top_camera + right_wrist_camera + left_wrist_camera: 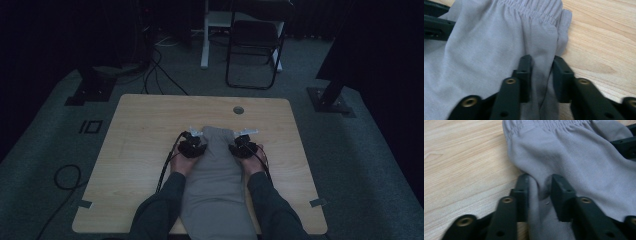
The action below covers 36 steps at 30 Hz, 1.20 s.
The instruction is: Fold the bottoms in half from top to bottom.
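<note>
A grey garment (215, 175) with an elastic waistband (554, 125) lies lengthwise on the wooden table (140, 130), waistband at the far end. My left gripper (196, 137) sits at its left edge just below the waistband. A raised fold of the cloth (534, 187) stands between its jaws, with a shadowed gap beside the right pad, so the jaws look open. My right gripper (245, 137) is at the garment's right edge, shut on a fold of the cloth (541, 70) that fills the space between its pads. Each gripper view shows the other gripper at its far corner.
The person's sleeved forearms (165, 200) come in from the near edge on both sides of the garment. A round cable hole (238, 110) sits near the table's far edge. A folding chair (252, 50) and a stand's base (92, 87) are on the floor beyond the table.
</note>
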### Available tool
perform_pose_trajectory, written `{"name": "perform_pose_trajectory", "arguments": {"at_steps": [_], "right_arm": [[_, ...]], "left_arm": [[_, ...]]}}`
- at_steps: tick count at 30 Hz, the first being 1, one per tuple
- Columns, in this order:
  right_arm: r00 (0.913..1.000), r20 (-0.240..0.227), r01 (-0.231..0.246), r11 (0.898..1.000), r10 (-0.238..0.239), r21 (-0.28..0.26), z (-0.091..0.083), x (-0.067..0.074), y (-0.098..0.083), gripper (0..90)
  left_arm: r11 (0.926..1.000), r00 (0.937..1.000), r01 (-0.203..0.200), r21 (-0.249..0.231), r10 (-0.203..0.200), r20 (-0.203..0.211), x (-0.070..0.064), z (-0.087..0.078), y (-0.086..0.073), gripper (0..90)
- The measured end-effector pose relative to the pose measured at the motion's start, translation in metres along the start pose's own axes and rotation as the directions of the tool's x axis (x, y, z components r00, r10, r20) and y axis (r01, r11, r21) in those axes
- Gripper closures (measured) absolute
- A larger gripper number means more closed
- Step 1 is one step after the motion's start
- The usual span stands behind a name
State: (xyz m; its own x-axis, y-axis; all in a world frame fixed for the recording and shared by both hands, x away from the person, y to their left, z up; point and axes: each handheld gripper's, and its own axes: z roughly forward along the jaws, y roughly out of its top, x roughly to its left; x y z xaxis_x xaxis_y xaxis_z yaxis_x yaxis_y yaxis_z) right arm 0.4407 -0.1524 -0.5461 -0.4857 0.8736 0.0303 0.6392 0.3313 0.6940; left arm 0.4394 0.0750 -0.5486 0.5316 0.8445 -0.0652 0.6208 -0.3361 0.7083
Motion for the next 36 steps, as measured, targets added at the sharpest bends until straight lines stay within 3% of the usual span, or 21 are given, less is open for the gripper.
{"name": "perform_pose_trajectory", "arguments": {"at_steps": [4,8,11,16,23,28,31,36], "right_arm": [[0.9996,-0.022,-0.020,1.000,0.020,0.001,0.001,-0.002,0.001,83.8],[0.9996,-0.025,-0.015,1.000,0.015,0.002,0.002,-0.001,0.002,87.4],[0.9989,-0.038,-0.028,1.000,0.029,0.006,0.002,-0.003,0.004,88.3],[0.9995,-0.028,-0.014,1.000,0.013,-0.025,-0.002,-0.011,0.012,88.5],[1.0000,-0.002,0.000,0.991,0.000,-0.131,-0.027,-0.017,0.049,88.5],[0.9997,0.016,-0.014,0.967,0.019,-0.256,-0.059,-0.021,0.082,88.4],[0.9996,0.028,0.017,0.965,-0.010,-0.262,-0.068,-0.020,0.091,88.4],[0.9987,0.007,0.051,0.969,-0.051,-0.243,-0.071,-0.017,0.083,88.2]], "left_arm": [[0.9996,0.9987,0.028,0.006,-0.029,0.042,0.002,0.000,0.000,82.4],[0.9999,0.9988,0.017,0.002,-0.017,0.046,0.000,0.000,-0.001,85.0],[0.9991,0.9977,0.041,0.008,-0.042,0.054,0.004,-0.001,0.001,85.8],[0.9991,0.9988,0.036,-0.023,-0.035,0.036,0.012,-0.012,0.017,86.1],[0.9924,0.9998,0.019,-0.122,-0.018,0.007,0.017,-0.040,0.057,86.1],[0.9785,0.9997,0.025,-0.205,-0.023,0.012,0.018,-0.063,0.084,86.1],[0.9771,0.9999,0.010,-0.212,-0.009,0.009,0.016,-0.070,0.089,86.0],[0.9807,0.9997,-0.015,-0.195,0.018,0.016,0.011,-0.075,0.079,85.9]]}}
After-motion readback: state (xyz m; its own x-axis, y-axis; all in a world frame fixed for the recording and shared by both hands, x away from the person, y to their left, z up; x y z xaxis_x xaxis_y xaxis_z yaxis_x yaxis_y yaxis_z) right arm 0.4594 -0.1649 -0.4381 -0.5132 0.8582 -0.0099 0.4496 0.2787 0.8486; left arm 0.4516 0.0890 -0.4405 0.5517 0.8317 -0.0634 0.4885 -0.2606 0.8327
